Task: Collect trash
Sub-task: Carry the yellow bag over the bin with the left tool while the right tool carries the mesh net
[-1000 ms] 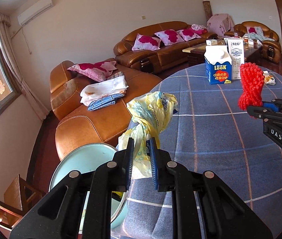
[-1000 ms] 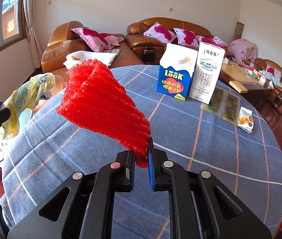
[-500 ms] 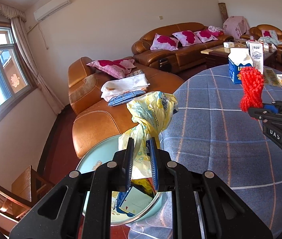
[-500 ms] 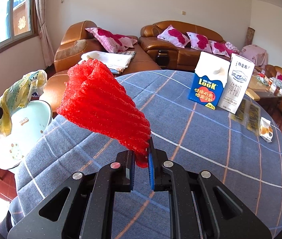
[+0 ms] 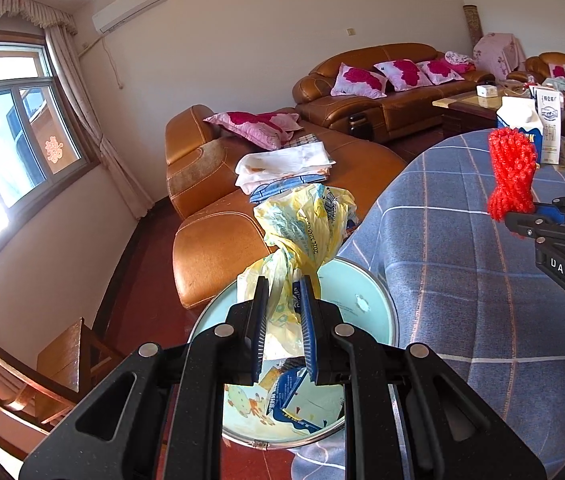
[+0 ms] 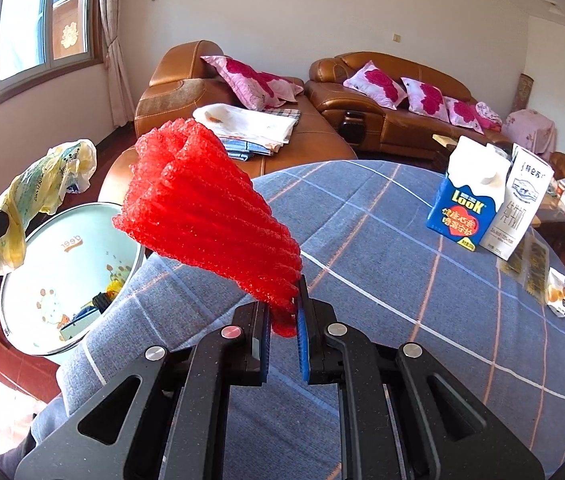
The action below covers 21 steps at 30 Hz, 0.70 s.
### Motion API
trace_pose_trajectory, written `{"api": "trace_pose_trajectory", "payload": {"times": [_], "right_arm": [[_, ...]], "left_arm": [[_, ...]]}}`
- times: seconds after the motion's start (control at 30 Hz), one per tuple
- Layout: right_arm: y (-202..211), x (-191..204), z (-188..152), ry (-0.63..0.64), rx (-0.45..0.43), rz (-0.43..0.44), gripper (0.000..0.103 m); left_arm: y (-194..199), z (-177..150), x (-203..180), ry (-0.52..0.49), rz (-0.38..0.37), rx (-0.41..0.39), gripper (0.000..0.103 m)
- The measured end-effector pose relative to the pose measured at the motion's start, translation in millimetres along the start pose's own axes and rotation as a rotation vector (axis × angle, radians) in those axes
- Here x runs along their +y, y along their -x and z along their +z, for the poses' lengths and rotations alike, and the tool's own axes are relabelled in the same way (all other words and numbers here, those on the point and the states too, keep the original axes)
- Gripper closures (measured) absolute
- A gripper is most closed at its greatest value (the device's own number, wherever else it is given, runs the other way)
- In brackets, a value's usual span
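Both my tongs have swung off the bench [image 6: 402, 248] toward the bin [image 5: 366, 300]: left tongs [image 5: 284, 320] pinch the yellow bag [image 5: 302, 224] directly above it, right tongs [image 6: 282, 320] clamp the red foam net [image 6: 202, 208] beside it, ready for dropping.

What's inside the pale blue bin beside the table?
The bin holds blue and white packaging at the bottom. The yellow bag in the left gripper covers part of it.
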State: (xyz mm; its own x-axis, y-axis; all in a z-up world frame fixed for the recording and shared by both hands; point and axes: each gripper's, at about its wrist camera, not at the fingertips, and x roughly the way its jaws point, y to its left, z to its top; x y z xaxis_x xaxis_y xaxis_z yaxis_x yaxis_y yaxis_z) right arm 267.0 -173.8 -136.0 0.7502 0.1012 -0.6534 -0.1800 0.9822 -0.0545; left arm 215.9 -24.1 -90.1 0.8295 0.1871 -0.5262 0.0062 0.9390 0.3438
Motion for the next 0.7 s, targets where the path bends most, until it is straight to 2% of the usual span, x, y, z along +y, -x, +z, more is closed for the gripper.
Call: {"api": "trace_pose_trajectory", "payload": {"times": [0.7], "right_arm": [[-16.1, 59.6, 18.3, 0.116, -0.042, 0.095, 0.091]], "left_arm": [[-13.9, -14.4, 41.9, 0.061, 0.116, 0.043, 0.087]]}}
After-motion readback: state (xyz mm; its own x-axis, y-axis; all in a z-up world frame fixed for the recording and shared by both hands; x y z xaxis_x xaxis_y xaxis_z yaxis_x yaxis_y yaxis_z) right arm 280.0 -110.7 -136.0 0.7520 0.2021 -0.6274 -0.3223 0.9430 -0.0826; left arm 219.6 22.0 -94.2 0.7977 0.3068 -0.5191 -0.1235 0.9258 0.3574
